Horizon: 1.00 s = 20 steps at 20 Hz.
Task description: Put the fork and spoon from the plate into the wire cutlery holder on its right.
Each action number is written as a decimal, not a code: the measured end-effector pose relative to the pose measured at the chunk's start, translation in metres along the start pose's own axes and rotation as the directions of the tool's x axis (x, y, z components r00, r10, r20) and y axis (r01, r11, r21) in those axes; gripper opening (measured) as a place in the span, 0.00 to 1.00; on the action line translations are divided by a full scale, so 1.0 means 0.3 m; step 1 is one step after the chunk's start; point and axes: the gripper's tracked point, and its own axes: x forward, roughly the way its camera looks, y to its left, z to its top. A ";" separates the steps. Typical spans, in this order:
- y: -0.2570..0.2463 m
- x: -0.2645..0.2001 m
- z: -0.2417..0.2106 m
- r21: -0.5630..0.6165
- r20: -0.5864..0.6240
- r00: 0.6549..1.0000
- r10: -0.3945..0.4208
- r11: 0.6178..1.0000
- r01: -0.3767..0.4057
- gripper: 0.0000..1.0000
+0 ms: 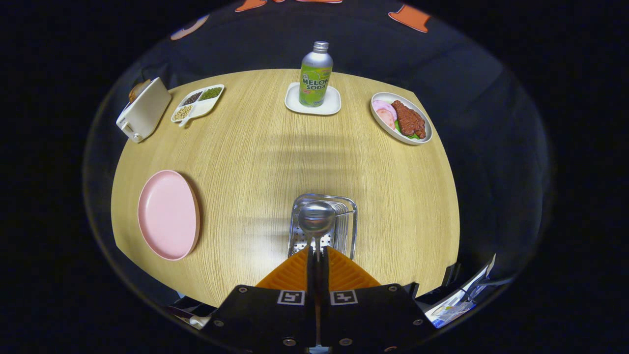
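The spoon point(317, 220) sits pinched by its handle between the pressed-together fingers of the gripper point(317, 253), its bowl hanging over the wire cutlery holder point(344, 223) just ahead. To the left lies the bare pink plate point(168, 215). Far across the table point(255, 162) stand a soda bottle point(315, 74) on a coaster point(313, 101), a meat dish point(402, 118) at right, a divided tray point(197, 103) and toaster point(143, 110) at left.

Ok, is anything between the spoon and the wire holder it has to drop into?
Nothing visible. The fingers are shut on the spoon, whose bowl sits right over the open wire cutlery holder, with no object between them.
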 end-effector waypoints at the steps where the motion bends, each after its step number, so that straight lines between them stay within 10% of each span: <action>1: 0.006 0.010 -0.002 -0.013 -0.007 1.000 -0.002 1.000 0.002 0.05; 9: -0.007 0.002 0.034 -0.011 0.023 1.000 -0.015 1.000 0.015 0.13; 20: -0.054 -0.361 0.216 0.119 0.430 0.903 -0.011 0.992 -0.044 0.89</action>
